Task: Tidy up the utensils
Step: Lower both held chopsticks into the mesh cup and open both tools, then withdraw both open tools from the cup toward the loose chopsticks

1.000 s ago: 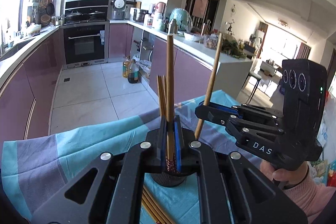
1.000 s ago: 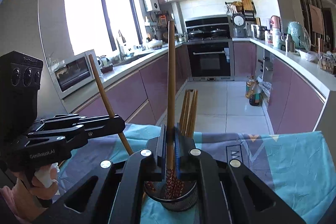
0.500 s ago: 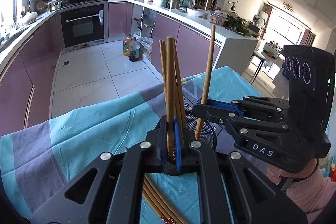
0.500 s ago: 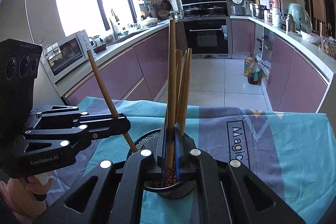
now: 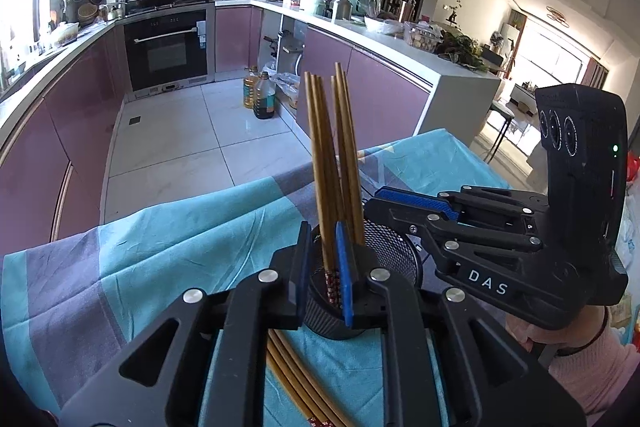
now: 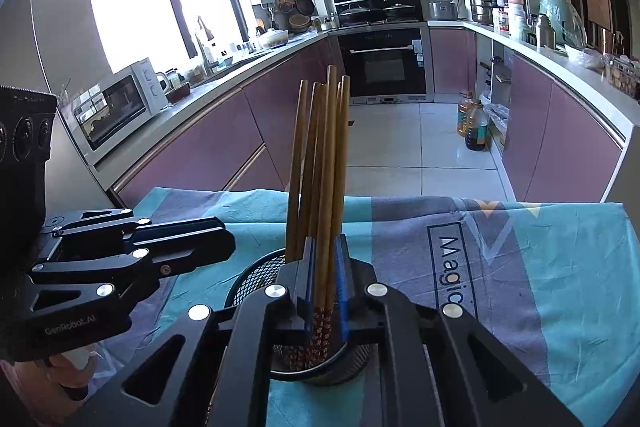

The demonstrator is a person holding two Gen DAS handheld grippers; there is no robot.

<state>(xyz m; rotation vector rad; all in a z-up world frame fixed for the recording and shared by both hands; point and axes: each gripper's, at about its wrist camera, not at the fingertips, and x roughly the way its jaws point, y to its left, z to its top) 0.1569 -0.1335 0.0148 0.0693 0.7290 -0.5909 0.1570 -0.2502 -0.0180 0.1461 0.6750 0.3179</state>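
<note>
Several wooden chopsticks (image 5: 326, 155) (image 6: 320, 163) stand upright in a black mesh holder (image 5: 394, 255) (image 6: 256, 275) on the blue tablecloth (image 5: 160, 247). My left gripper (image 5: 322, 239) hovers over the holder. Its jaws are opening, and a chopstick stands loose between the blue pads with a gap showing. My right gripper (image 6: 324, 247) is opening too, with chopsticks standing free between its pads. From the side, neither the right gripper (image 5: 370, 201) nor the left gripper (image 6: 230, 241) holds a stick. More chopsticks (image 5: 296, 383) lie on the cloth below the left gripper.
The table's far edge drops to a tiled kitchen floor (image 5: 180, 147). Purple cabinets (image 6: 208, 147) and an oven (image 6: 384, 63) line the room, and oil bottles (image 5: 260, 99) stand on the floor. A person's hand in a pink sleeve (image 5: 592, 367) holds the right gripper.
Both grippers came down over the holder with a chopstick each. Both sticks now stand among the others in the holder, and both pairs of jaws have parted slightly.
</note>
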